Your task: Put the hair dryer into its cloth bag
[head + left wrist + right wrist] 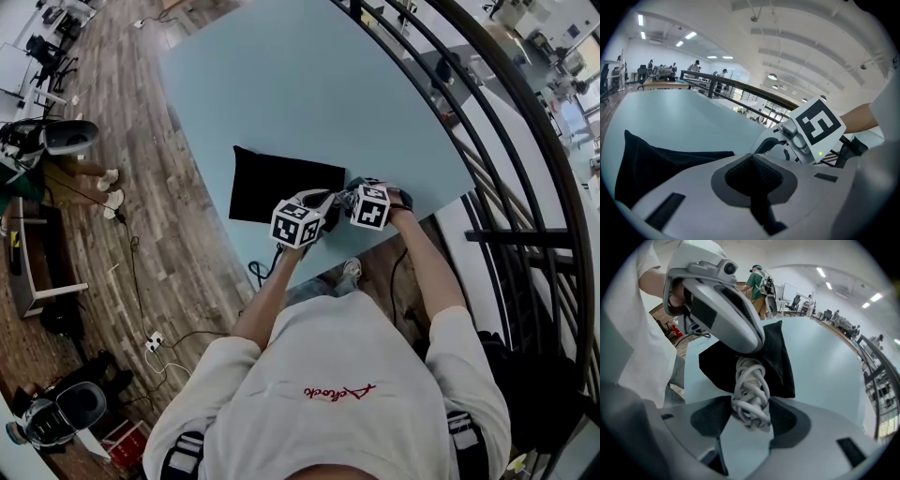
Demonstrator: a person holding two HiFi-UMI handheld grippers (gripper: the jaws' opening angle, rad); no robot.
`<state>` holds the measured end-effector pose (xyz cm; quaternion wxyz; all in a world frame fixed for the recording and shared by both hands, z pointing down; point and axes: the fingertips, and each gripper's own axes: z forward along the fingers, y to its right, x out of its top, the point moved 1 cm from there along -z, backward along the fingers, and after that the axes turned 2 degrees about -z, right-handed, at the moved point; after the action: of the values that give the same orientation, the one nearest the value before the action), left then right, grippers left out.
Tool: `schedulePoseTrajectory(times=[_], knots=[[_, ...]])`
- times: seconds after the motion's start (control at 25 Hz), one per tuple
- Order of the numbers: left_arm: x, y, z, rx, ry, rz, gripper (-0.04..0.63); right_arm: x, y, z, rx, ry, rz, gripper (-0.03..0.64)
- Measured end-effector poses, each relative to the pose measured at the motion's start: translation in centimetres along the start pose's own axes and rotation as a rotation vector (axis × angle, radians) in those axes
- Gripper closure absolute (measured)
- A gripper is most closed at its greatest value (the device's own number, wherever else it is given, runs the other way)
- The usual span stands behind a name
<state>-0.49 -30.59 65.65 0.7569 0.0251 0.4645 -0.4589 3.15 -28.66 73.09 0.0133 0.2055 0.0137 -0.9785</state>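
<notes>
A black cloth bag [281, 186] lies flat on the light blue table [309, 84], close to its near edge. My left gripper [322, 202] is at the bag's near right corner, shut on the cloth edge [670, 161]; in the right gripper view it [726, 310] covers the bag's mouth [780, 362]. My right gripper [750, 411] is shut on a coiled white cord bundle [751, 390] that runs up under the left gripper towards the bag. The hair dryer's body is hidden. In the head view the right gripper [351, 197] sits just right of the left one.
A black metal railing [525, 187] curves along the table's right side. The table's near edge [281, 272] lies just below the grippers, with wood floor and cables [159, 342] beyond. A person in a green shirt [757, 284] stands far off.
</notes>
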Motion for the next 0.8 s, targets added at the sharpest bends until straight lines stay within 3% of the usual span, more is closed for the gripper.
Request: schedulePoseTrajectory(times=[0.48,0.8], knots=[[1.7,0.7,0.6,-0.032,0.051,-0.019,0.584,3.0,0.2,1.4,0.019,0.089,-0.018,0.351],[2.8,0.2,0.2,-0.035,0.095,-0.053,0.584,5.0,-0.2,2.4,0.043,0.225,-0.018,0.351]])
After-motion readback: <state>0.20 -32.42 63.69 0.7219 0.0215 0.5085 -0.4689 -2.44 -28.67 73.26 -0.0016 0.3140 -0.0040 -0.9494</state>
